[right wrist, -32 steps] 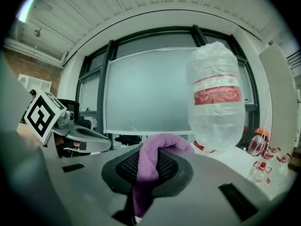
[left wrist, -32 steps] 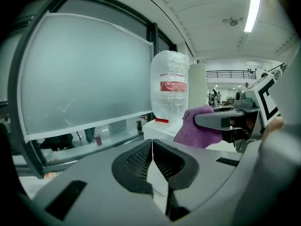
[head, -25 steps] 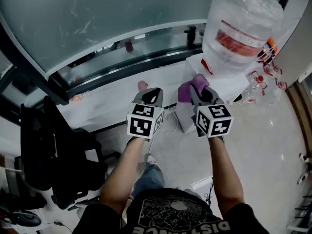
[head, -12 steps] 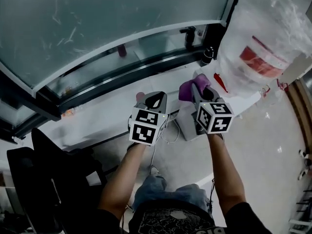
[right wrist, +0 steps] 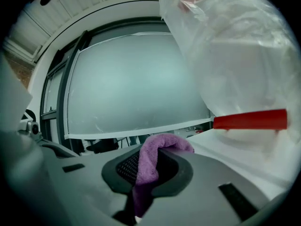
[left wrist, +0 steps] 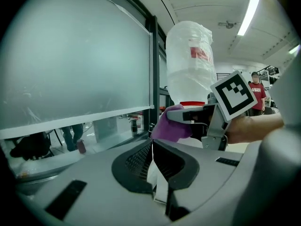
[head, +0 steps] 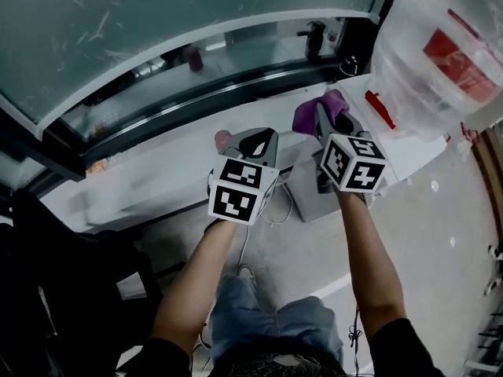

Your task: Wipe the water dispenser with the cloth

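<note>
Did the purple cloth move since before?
Yes. In the head view the cloth in the right gripper went forward: it sat below the bottle's red collar, now it's level with it.

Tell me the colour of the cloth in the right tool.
The cloth is purple, clearest in the right gripper view.

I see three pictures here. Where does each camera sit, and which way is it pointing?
Head view: on the person's head, looking steeply down at both forearms, the left gripper and the right gripper.
Left gripper view: rides that gripper, looking along its shut jaws toward the water bottle.
Right gripper view: looks along jaws clamped on the purple cloth, bottle above.
All three show cloth and bottle.
</note>
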Available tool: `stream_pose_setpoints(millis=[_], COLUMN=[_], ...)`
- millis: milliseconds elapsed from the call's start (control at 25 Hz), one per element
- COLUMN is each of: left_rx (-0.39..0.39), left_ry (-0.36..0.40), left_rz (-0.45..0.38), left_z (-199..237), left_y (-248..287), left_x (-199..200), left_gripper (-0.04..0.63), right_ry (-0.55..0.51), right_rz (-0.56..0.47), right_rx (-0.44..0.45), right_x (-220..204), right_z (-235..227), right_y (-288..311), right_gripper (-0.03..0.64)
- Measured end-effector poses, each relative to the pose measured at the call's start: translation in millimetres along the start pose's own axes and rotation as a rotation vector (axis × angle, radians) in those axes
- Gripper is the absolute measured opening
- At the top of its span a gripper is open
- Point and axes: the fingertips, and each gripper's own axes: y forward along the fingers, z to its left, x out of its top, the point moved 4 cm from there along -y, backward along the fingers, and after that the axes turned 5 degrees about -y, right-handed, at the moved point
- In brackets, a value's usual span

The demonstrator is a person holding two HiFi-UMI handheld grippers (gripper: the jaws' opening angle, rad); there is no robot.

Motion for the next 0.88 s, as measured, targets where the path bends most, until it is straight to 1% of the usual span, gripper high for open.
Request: stream_pose_setpoints(millis=[80,200,280,400,560,640,800,880], left_rx=[0.002,0.017,0.026,0.042,0.050,0.047,0.045,0.042], left_ry=[0.011,0.012,0.012,0.018,0.004,0.003,0.005,0.003], left_rz=[-0.012,-0.035,-0.048,-0.069,-0.097,-0.104,-0.107,-0.106], left_z=[3,13,18,24,24,20,15,13], left_y=[7,17,23,32,47,56,72,79], left_x=[-14,-32,-46,-70,-105,-125,-167,-186], left_gripper=[0.028,0.028,0.028,0.028,0.028,0.028,0.028,0.028], right_ry=[0.007,0.051,0.067,0.053,0.007,-0.013,-0.008,-0.024], right_rz=[-0.022,-0.058,-0.085,-0.123,-0.157,-0.166,-0.172,-0.166], right_rx=[-0.015,-0.045,-0.048,-0.039,-0.030,-0.026,-0.023,-0.027], right_x=[-9,-22,-29,-42,-69,-86,-122,-139], right_z=[-3,-14,-18,-18,-18,-18,-18,-17], right_y=[8,18,23,28,29,29,33,34], right_gripper=[0.043,0.043,0.043,0.043,0.043,0.043,0.043,0.043])
